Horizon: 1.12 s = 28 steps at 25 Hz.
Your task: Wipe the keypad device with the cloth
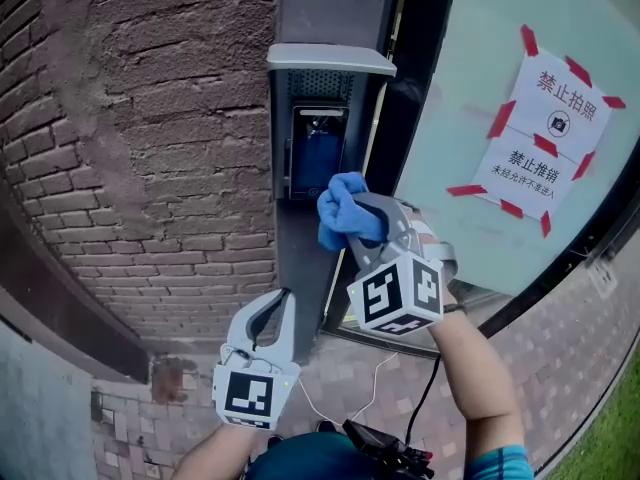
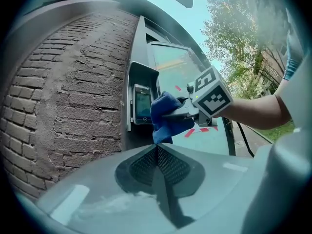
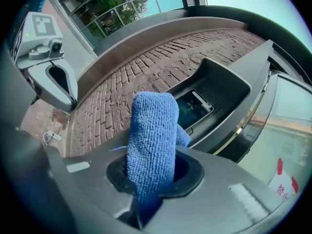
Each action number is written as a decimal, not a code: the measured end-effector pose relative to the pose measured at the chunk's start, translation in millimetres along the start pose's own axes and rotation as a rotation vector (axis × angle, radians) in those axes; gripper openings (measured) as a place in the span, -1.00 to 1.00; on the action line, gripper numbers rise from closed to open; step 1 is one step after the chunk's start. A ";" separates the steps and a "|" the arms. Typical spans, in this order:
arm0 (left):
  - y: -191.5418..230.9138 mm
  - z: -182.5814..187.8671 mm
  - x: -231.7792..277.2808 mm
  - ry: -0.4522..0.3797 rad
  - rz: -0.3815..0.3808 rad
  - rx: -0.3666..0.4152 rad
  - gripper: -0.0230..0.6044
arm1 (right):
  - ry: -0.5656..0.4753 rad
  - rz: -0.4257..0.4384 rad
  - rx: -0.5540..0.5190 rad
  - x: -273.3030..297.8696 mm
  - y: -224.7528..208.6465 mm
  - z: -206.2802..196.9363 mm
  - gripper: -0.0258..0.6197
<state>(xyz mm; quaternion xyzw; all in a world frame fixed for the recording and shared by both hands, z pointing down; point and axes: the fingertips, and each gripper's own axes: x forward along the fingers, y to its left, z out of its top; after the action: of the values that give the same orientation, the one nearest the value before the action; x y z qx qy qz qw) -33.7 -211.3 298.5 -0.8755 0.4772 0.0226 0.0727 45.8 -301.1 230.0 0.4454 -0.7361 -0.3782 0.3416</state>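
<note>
The right gripper [image 3: 146, 182] is clenched on a blue cloth [image 3: 151, 130], which stands bunched up out of its 2 jaws. The left gripper [image 2: 157, 151] is shut with nothing between its jaws and is held lower, well apart from the cloth. The cloth is held just beside the lower right corner of the keypad device [image 1: 318, 153]; contact cannot be made out. The device is set under a grey hood [image 1: 330, 60], between a brick wall [image 1: 150, 118] and a glass pane [image 1: 460, 78].
</note>
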 end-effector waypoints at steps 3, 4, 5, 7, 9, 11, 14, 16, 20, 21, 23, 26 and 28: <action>4.5 0.3 -1.5 -0.003 0.014 0.003 -0.96 | -0.071 -0.014 0.041 -13.8 -19.3 34.6 -0.77; 6.9 1.2 -2.8 -0.006 0.022 0.005 -0.96 | -0.107 -0.031 0.056 -18.7 -30.5 51.2 -0.77; 9.7 2.2 -4.6 -0.009 0.031 0.006 -0.96 | -0.147 -0.052 0.066 -22.4 -42.4 67.6 -0.77; 16.6 4.7 -9.5 -0.013 0.051 0.013 -0.96 | -0.232 -0.098 0.078 -25.5 -67.0 98.1 -0.77; 25.0 8.2 -15.3 -0.021 0.077 0.018 -0.96 | -0.281 -0.145 0.070 -24.3 -89.6 122.3 -0.77; 33.4 11.2 -22.0 -0.031 0.103 0.022 -0.96 | -0.297 -0.171 0.050 -19.5 -102.1 138.5 -0.77; 42.6 12.6 -31.0 -0.038 0.136 0.026 -0.96 | -0.303 -0.155 0.002 -7.6 -98.2 147.6 -0.77; 46.9 12.2 -34.7 -0.038 0.149 0.028 -0.96 | -0.291 -0.139 -0.006 -0.9 -88.0 143.9 -0.77; 51.5 9.5 -36.3 -0.032 0.152 0.034 -0.96 | -0.244 -0.101 0.019 9.2 -62.0 124.3 -0.77; 51.0 8.5 -35.3 -0.030 0.149 0.034 -0.96 | -0.238 -0.089 0.017 11.1 -55.9 120.9 -0.77; 48.7 6.7 -32.8 -0.027 0.140 0.032 -0.96 | -0.228 -0.066 0.007 14.5 -44.3 115.4 -0.77; 43.5 4.7 -29.3 -0.025 0.125 0.030 -0.96 | -0.194 -0.028 -0.003 19.8 -24.4 102.9 -0.77; 39.9 3.2 -27.3 -0.022 0.117 0.028 -0.96 | -0.168 0.003 -0.020 23.8 -9.0 94.1 -0.77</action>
<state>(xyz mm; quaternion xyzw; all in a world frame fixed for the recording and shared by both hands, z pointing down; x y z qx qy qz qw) -82.0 -209.4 294.0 -0.8447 0.5270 0.0296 0.0887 -38.5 -302.0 180.9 0.4075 -0.7589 -0.4214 0.2835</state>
